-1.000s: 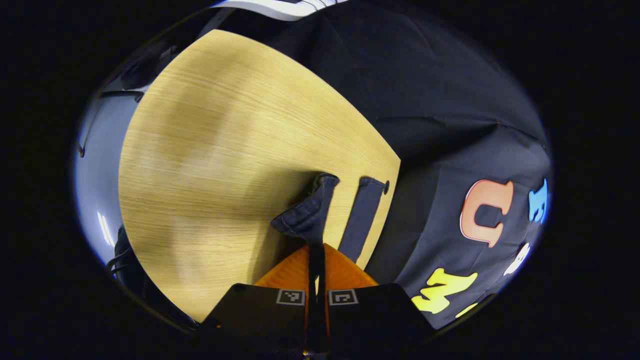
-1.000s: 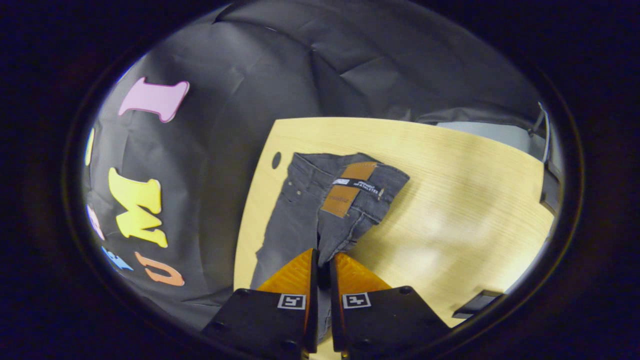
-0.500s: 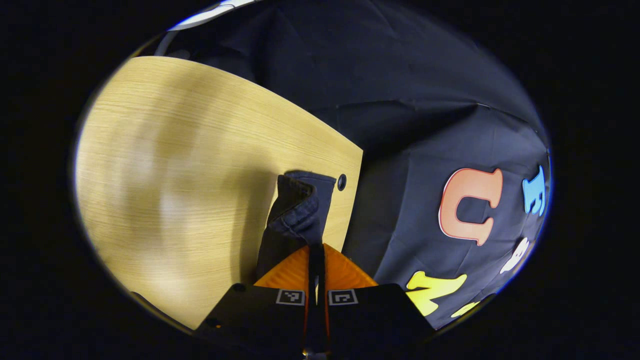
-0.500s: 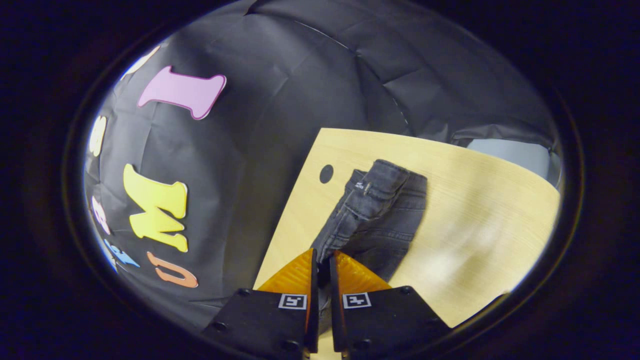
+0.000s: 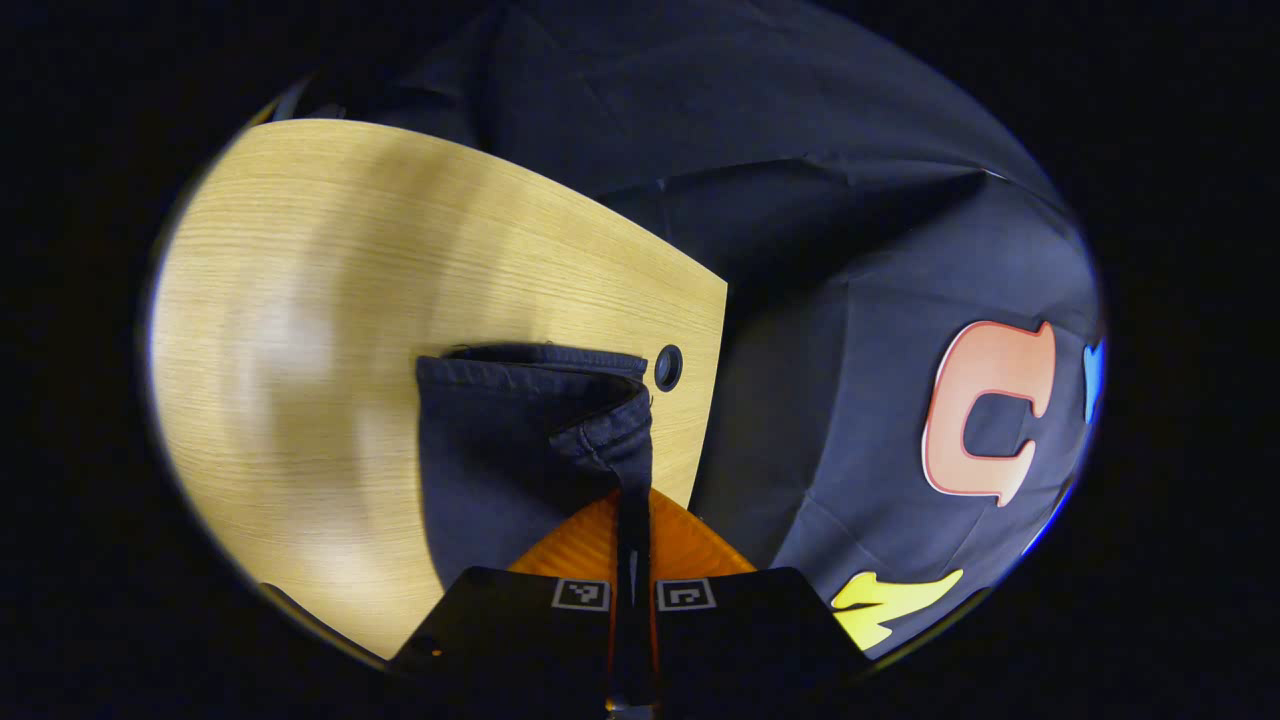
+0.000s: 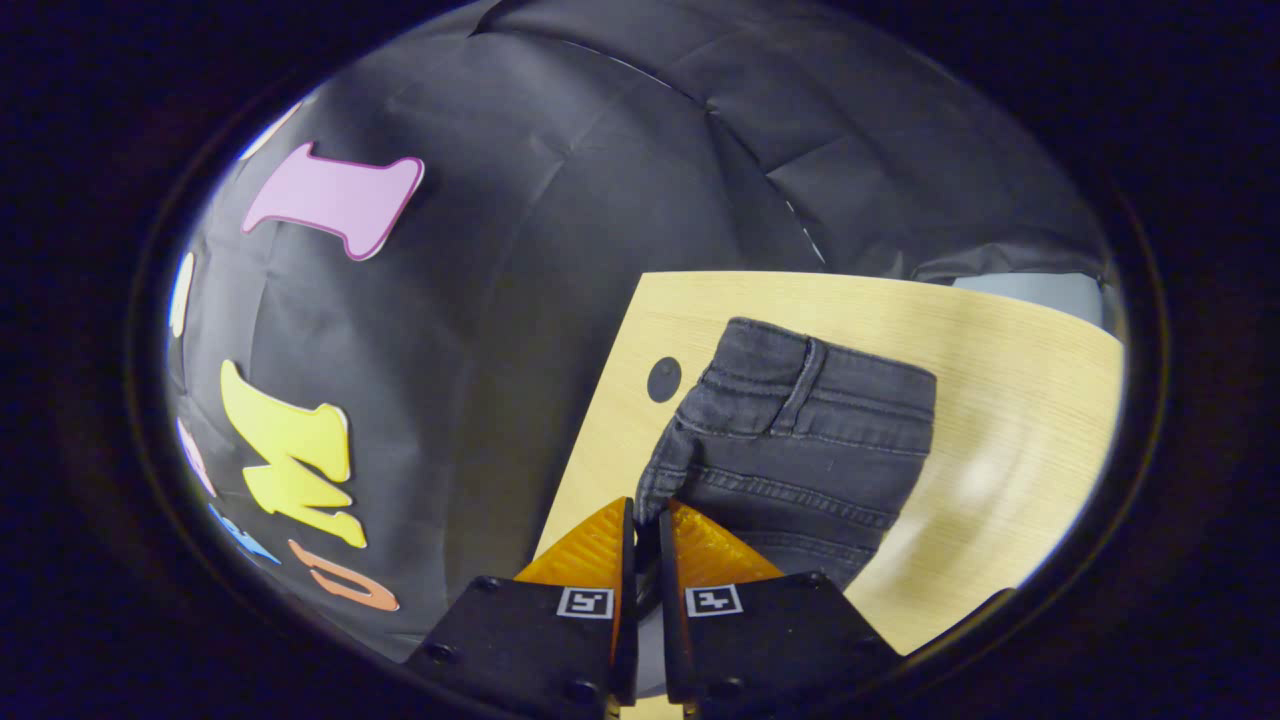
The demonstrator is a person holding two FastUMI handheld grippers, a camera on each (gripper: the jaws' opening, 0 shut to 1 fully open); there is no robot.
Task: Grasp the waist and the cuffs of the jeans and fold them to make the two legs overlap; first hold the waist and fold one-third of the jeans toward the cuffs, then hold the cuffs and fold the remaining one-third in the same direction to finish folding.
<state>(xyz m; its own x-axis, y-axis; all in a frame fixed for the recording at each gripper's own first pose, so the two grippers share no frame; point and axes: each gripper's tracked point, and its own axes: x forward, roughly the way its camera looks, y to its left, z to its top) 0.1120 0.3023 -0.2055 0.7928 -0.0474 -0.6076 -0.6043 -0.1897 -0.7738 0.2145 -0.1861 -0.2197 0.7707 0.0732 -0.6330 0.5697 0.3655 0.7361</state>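
Wooden tabletop (image 6: 1000,420), one corner: dark jeans (image 6: 800,440) beside its grommet hole (image 6: 664,380), legs apparently overlapped lengthwise; both thirds-folds judged outstanding. Left gripper (image 5: 633,500) clamped on cuff hem; right gripper (image 6: 645,515) clamped on waistband edge.

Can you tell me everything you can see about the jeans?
The jeans are dark grey denim with stitched seams, a waistband and a belt loop. They lie on the pale wooden table, near its edge, beside a small round hole. The right gripper pinches the waist end and the left gripper pinches a hemmed cuff, both jaws closed on cloth.
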